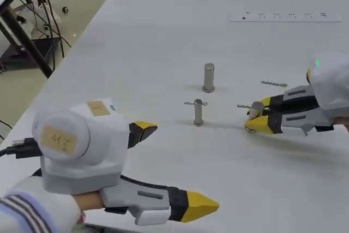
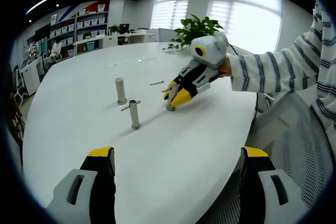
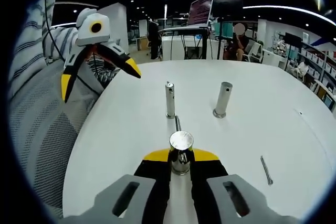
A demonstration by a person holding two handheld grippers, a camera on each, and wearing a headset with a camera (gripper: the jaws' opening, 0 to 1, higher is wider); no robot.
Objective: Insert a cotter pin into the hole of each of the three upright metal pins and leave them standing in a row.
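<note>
Three metal pins stand on the white table (image 1: pixel 163 36). The far pin (image 1: pixel 209 77) (image 3: pixel 224 99) has a bare top. A cotter pin (image 1: pixel 195 102) runs through the middle pin (image 1: pixel 198 113) (image 3: pixel 170 99) (image 2: pixel 134 114). My right gripper (image 1: pixel 252 119) (image 3: pixel 181 157) is shut on the third pin (image 1: pixel 255 108) (image 3: pixel 181 148), upright on the table, and a cotter pin (image 1: pixel 243 106) (image 3: pixel 177 123) juts from its top toward the middle pin. A loose cotter pin (image 1: pixel 274 84) (image 3: pixel 266 170) lies beyond it. My left gripper (image 1: pixel 180 167) (image 2: pixel 178 156) hovers open near the front edge, holding nothing.
A white power strip (image 1: pixel 286 17) lies at the table's far right. Off the left edge stand a black stand with cables (image 1: pixel 27 20) and open floor. Bare tabletop separates my left gripper from the pins.
</note>
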